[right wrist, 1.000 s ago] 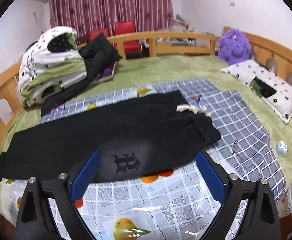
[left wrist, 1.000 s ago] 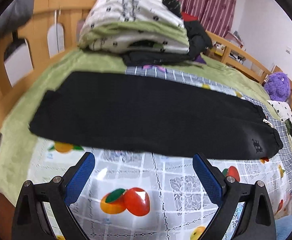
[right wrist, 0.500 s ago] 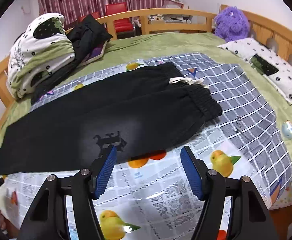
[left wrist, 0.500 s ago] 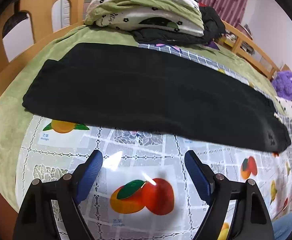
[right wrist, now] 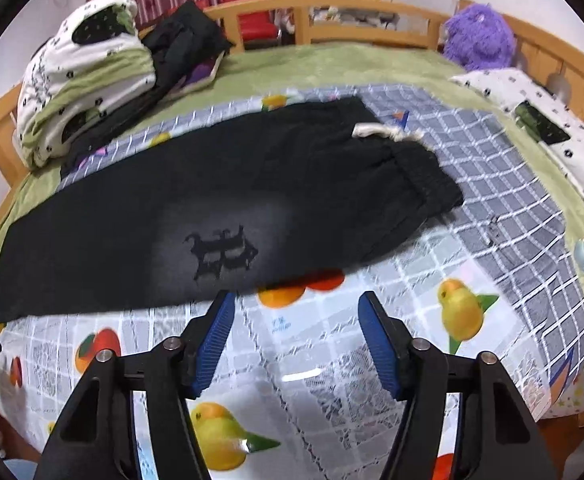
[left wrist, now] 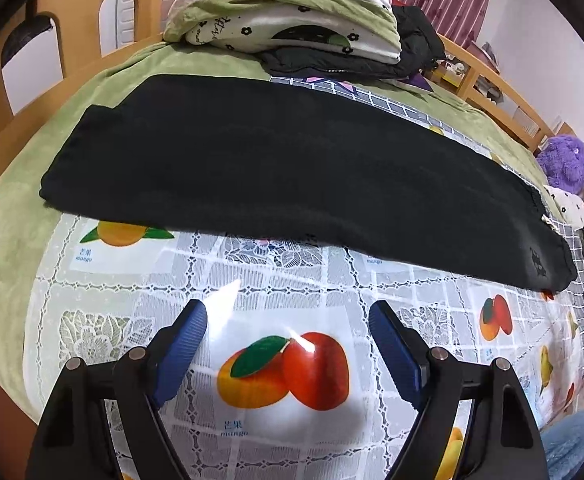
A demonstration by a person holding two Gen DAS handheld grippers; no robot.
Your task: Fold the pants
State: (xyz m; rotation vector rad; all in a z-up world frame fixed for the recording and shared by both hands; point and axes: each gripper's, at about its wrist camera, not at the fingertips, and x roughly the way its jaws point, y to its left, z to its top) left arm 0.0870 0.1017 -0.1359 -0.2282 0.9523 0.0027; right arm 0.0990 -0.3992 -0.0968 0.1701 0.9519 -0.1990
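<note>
Black pants [left wrist: 292, 168] lay flat, folded lengthwise, across fruit-print plastic sheet [left wrist: 292, 280] on the bed [right wrist: 331, 64]; waistband with white drawstring [right wrist: 383, 132] at right end. Left gripper [left wrist: 288, 320] hovered above the sheet near the pants' near edge, jaws wide apart, empty. Right gripper [right wrist: 295, 312] just short of the logo area, jaws open, holding nothing. Folded quilt [left wrist: 292, 12], purple plush [right wrist: 479, 36] beyond.

A wooden-railed bed [right wrist: 371, 4] carries a green plush blanket [right wrist: 331, 66]. On it lie a glossy fruit-printed plastic sheet [left wrist: 292, 380] and a grey checked cloth [right wrist: 491, 184], with long black pants [right wrist: 212, 208] (laid flat, doubled lengthwise) across both. A folded flower-print quilt [left wrist: 292, 12], a purple plush toy [right wrist: 477, 38] and a flower-print pillow [right wrist: 531, 120] also rest there.
</note>
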